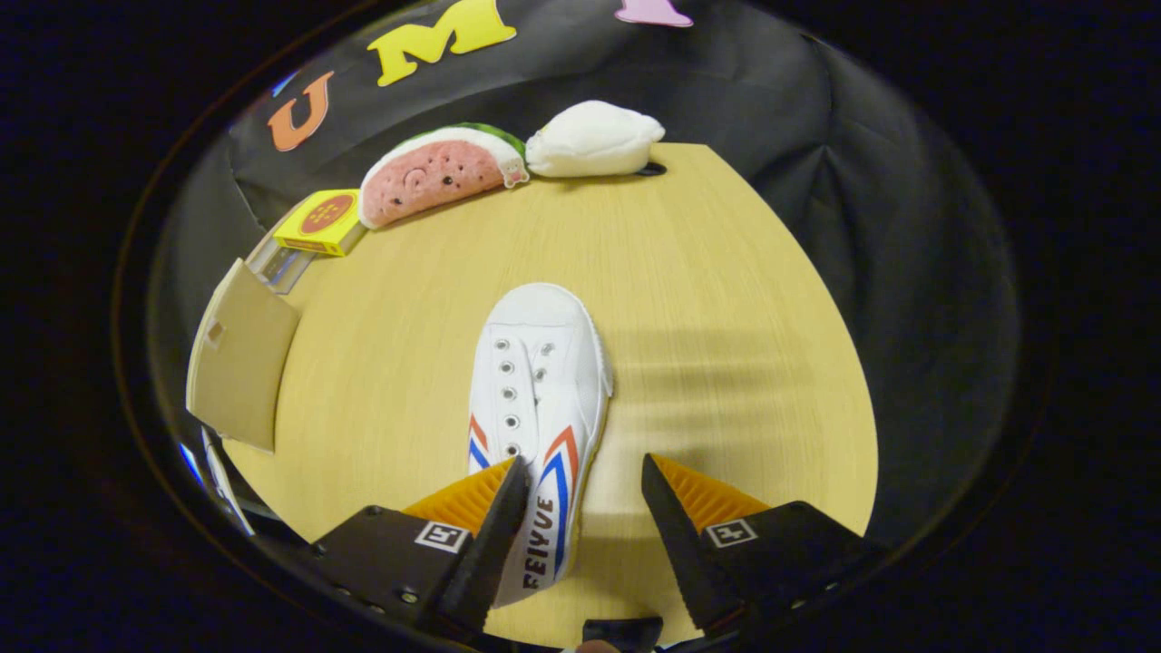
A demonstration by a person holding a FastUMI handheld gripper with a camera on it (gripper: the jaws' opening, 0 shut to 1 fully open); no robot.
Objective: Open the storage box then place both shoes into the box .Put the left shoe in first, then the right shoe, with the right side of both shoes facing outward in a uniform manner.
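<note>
a: what is seen of the gripper (580,485)?

b: its two fingers are spread apart. the left finger (494,526) is laid over or against the heel end of the shoe; the right finger (676,526) stands clear over bare table, so nothing is clamped.

a: and the shoe (540,399) itself?

b: a white canvas shoe with red and blue stripes on its side is seen lying on the table (707,299), toe pointed far, heel near. its near part is found between the fingers, pressed towards the left one, while the toe reaches beyond them. the laces are not threaded; only eyelets are seen.

a: where is the storage box (243,354)?

b: at the left edge of the table, well apart from the shoe, a clear box is made out, with a beige flap hanging open in front of it. a yellow packet (322,222) is rested on its far end.

a: what else is set out?

b: along the far edge a watermelon-slice plush (435,172) is placed, and just right of it, touching or nearly so, a white plush (594,138).
</note>
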